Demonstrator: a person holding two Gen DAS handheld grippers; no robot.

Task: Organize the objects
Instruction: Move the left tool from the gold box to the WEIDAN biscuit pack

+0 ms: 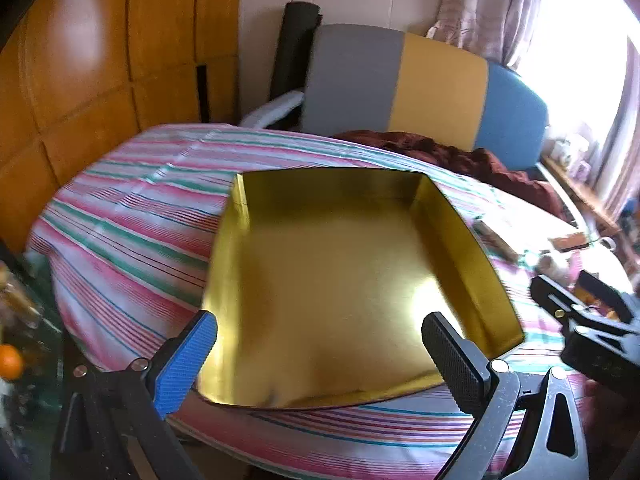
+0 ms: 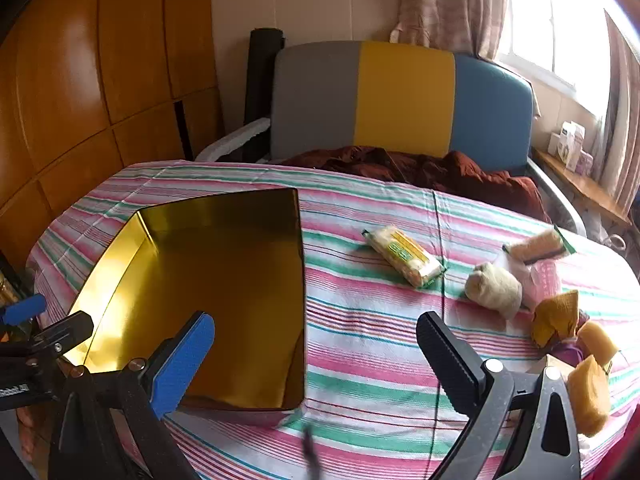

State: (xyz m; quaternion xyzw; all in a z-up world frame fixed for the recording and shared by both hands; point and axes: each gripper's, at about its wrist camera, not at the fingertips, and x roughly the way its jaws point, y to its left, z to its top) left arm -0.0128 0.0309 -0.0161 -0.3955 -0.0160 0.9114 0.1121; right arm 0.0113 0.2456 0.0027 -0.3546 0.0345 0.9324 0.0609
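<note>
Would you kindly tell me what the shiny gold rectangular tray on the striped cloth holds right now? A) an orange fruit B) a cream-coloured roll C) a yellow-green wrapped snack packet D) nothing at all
D: the shiny gold rectangular tray shows only bare metal inside, while the yellow-green wrapped snack packet and cream-coloured roll lie on the striped cloth to its right.

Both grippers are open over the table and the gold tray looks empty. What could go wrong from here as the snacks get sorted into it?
1. The gold tray sits near the table's front edge on a loose striped cloth; a nudge from the left gripper might slide it off.
2. The snacks cluster by the right edge: the orange packets could get knocked over by the right gripper.
3. The yellow wrapped bar looks soft and may crush.
</note>
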